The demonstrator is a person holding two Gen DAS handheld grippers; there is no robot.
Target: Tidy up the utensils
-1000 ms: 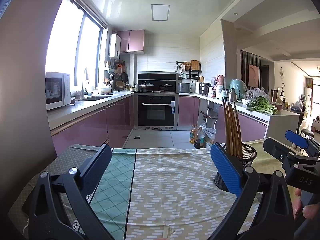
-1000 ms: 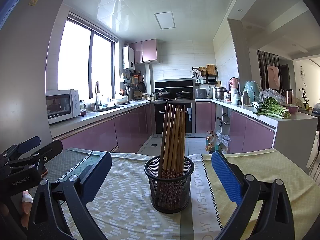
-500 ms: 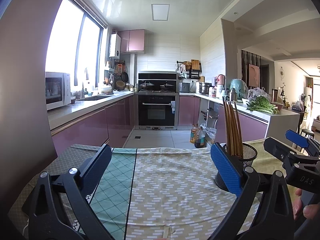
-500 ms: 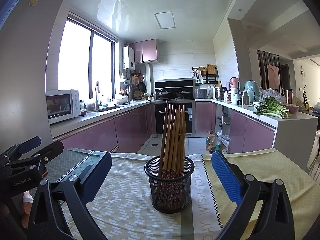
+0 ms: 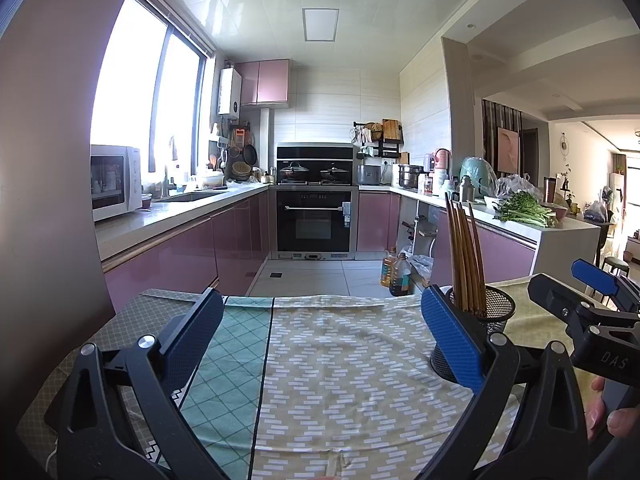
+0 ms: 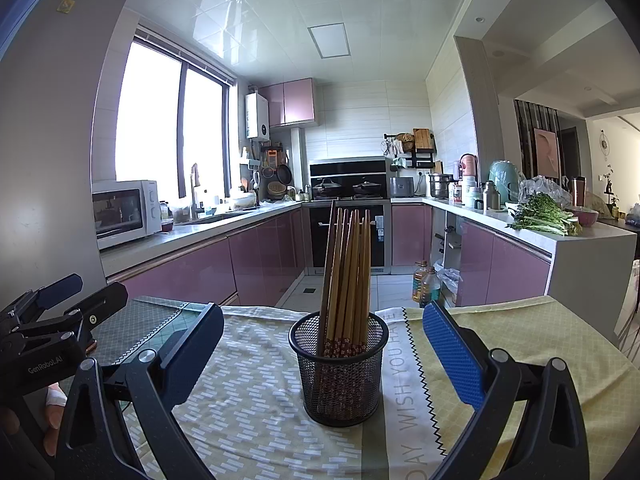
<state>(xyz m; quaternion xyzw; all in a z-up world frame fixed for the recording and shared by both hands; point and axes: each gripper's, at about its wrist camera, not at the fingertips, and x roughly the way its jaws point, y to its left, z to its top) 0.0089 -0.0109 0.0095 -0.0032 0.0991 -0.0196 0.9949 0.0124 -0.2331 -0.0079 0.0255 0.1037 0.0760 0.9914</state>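
We hold our left gripper (image 5: 320,334) level, jaws spread wide and empty. Our right gripper (image 6: 322,340) sits at its three o'clock, equally agape, fingers (image 5: 616,416) wrapped round its handle.

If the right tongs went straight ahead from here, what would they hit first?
Most likely the black mesh holder full of chopsticks. It stands centred between the open right tongs, just ahead of them on the tablecloth. Exact depth is hard to judge through the fisheye.
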